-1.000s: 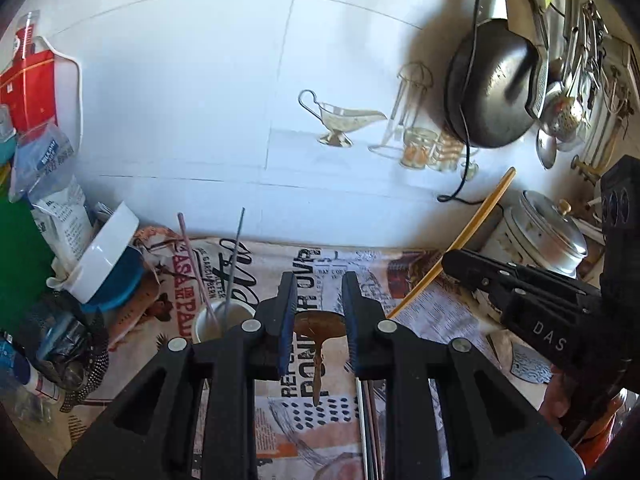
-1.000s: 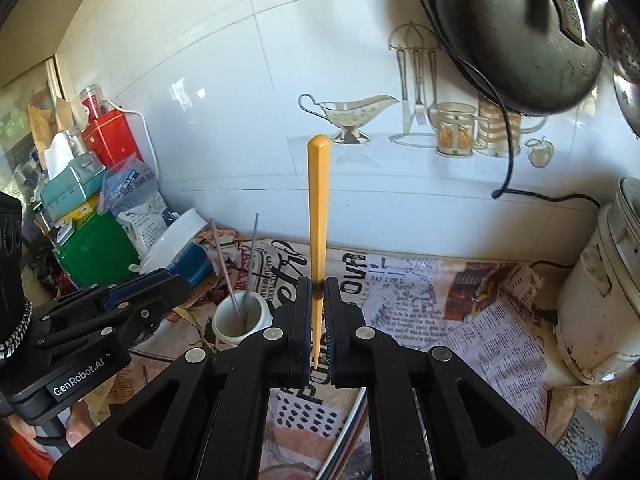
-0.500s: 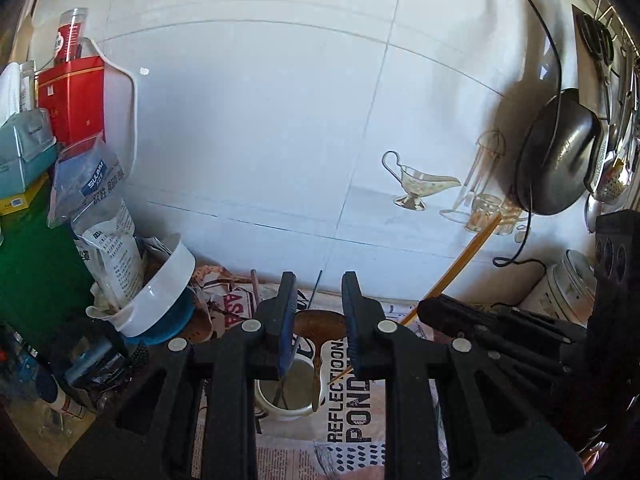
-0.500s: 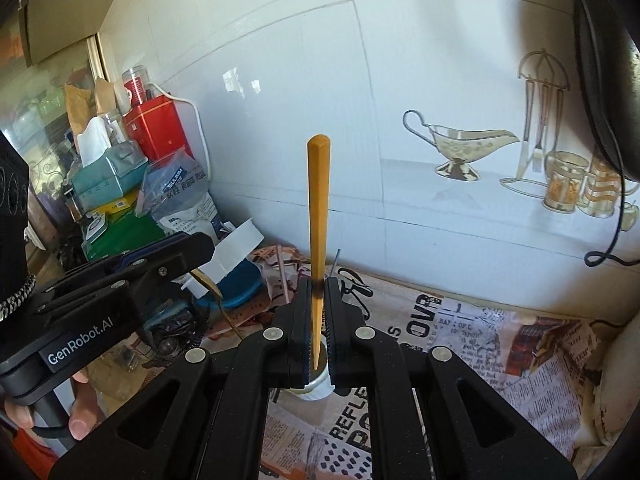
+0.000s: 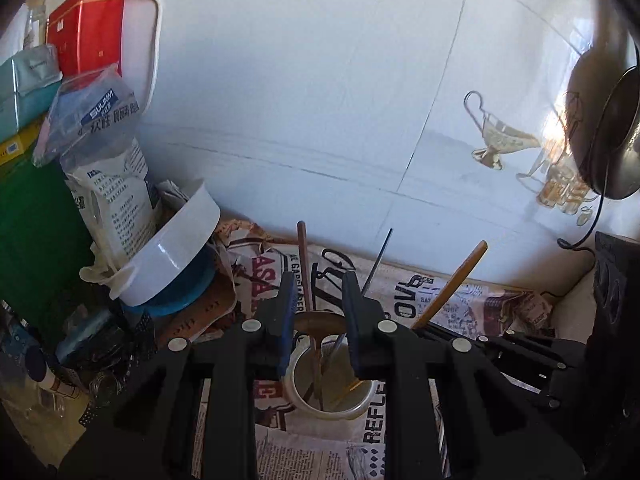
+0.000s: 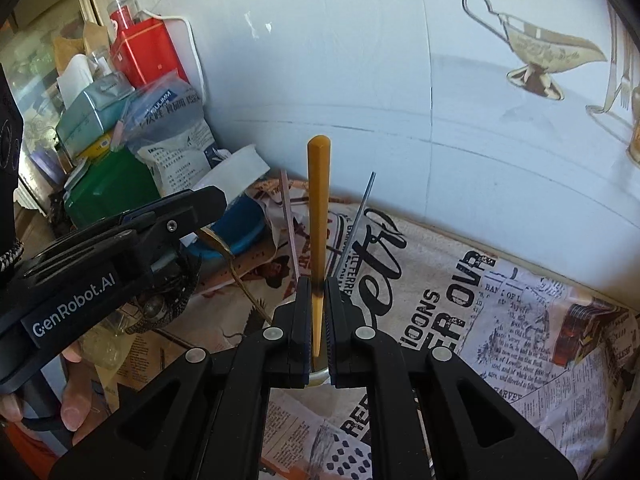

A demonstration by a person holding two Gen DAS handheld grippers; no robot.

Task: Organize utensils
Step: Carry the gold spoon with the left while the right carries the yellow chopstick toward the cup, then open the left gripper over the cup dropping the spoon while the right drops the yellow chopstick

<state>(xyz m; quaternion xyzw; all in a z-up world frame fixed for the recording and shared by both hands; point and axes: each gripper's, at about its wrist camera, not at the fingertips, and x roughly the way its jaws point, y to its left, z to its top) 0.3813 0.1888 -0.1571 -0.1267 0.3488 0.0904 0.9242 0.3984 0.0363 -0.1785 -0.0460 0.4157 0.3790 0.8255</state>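
A white cup (image 5: 332, 384) stands on the newspaper and holds a pinkish stick (image 5: 303, 256) and a thin metal skewer (image 5: 380, 256). My left gripper (image 5: 319, 300) is shut on a brown spoon (image 5: 318, 322) by its bowl; the handle hangs down into the cup. My right gripper (image 6: 318, 300) is shut on a yellow chopstick (image 6: 319, 216), held upright with its lower tip in the cup (image 6: 320, 378). The chopstick also shows in the left wrist view (image 5: 452, 284). The left gripper shows at the left in the right wrist view (image 6: 192, 208).
Newspaper (image 6: 460, 304) covers the counter below a white tiled wall. Left of the cup stand a tilted white bowl on a blue lid (image 5: 172, 256), a plastic bag (image 5: 108, 184), a red tin (image 5: 88, 36) and a green box (image 6: 108, 192). A dark pan (image 5: 608, 132) hangs at right.
Both grippers have moved forward and down over the cup. The spoon handle and the chopstick tip now reach into the cup.
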